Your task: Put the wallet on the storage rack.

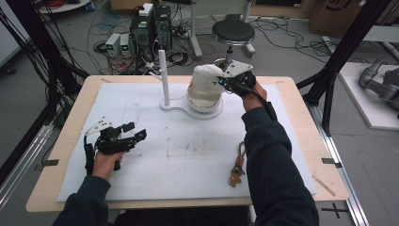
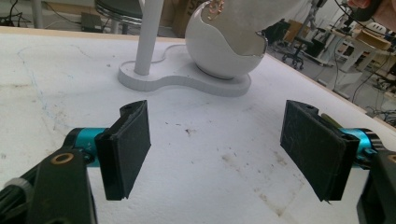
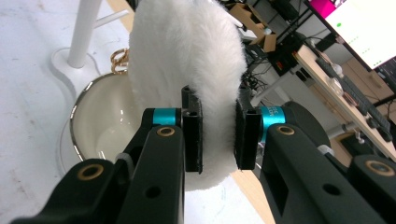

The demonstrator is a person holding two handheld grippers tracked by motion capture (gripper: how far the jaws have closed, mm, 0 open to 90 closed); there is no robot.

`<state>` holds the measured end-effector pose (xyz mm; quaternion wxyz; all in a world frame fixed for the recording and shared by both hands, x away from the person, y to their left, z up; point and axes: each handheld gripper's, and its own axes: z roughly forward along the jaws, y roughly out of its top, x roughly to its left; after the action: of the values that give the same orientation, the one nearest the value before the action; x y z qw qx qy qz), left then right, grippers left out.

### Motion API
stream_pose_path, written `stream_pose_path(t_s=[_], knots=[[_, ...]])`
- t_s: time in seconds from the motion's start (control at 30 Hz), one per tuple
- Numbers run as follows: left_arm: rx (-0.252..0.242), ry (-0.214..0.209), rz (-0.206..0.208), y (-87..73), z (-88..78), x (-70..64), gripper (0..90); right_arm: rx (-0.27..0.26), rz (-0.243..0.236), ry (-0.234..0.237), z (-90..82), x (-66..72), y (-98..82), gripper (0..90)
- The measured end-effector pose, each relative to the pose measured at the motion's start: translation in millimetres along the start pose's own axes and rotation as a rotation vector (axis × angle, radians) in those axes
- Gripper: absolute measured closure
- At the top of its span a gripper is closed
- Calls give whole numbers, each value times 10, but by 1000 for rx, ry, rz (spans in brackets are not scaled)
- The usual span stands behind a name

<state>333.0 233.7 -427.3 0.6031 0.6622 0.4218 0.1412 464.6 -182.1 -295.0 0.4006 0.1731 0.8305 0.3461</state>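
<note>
Nothing here can really be read. At the upper right of the high view a brown cardboard box (image 1: 336,14) carries part of a dark printed mark, cut off by the frame edge and illegible. At the upper right of the right gripper view a monitor (image 3: 362,28) shows a pink and white screen with tiny green dots, no readable text.
</note>
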Motion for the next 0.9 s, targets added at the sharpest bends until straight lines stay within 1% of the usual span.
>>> stream_pose_path(t_s=[0.03, 0.2, 0.23, 0.27, 0.33, 0.37, 0.43, 0.47, 0.53, 0.6, 0.63, 0.67, 0.73, 0.77, 0.8, 0.83, 0.87, 0.9], knots=[[0, -1, 0, 0, 0, -1, 242, 4, 4, 0, 0, -2, -10, 776], [0, 2, -1, 2, -5, 1, 242, 15, -11, 2, 37, 16, -19, 775], [-1, 1, -3, 1, -3, 4, 242, 26, -38, 13, 82, 57, -9, 775], [-1, 1, -3, 1, -3, 4, 242, 26, -38, 13, 82, 57, -9, 775], [-4, 0, -4, 0, -4, 4, 242, 51, -94, 28, 173, 130, -8, 774], [-3, -1, -4, 1, -5, 5, 242, 59, -111, 42, 209, 167, -12, 775], [-4, 0, -5, 0, -6, 5, 242, 75, -161, 56, 289, 232, -19, 775], [-4, 0, -5, 0, -6, 5, 242, 93, -171, 63, 331, 270, -26, 775], [-3, -1, -3, 0, -6, 5, 242, 129, -208, 80, 437, 327, -57, 775], [-2, 0, -1, 1, -11, 4, 242, 153, -213, 93, 534, 378, -103, 776], [-3, 1, 0, 0, -13, 6, 242, 152, -203, 93, 567, 389, -127, 776], [-4, 4, -2, -1, -17, 7, 242, 146, -179, 87, 582, 398, -148, 776], [-5, 4, -4, -1, -21, 9, 242, 152, -127, 108, 584, 389, -154, 768], [-4, 8, -1, -2, -30, 14, 242, 149, -111, 122, 572, 384, -152, 738], [-4, 9, 1, -3, -35, 16, 242, 156, -82, 133, 552, 380, -147, 680], [-4, 12, 3, -3, -38, 17, 242, 162, -40, 142, 521, 370, -144, 586], [-4, 12, 3, -3, -38, 17, 242, 152, -2, 138, 493, 363, -150, 522], [-4, 19, 10, -3, -45, 18, 242, 124, 58, 130, 430, 344, -170, 492]])
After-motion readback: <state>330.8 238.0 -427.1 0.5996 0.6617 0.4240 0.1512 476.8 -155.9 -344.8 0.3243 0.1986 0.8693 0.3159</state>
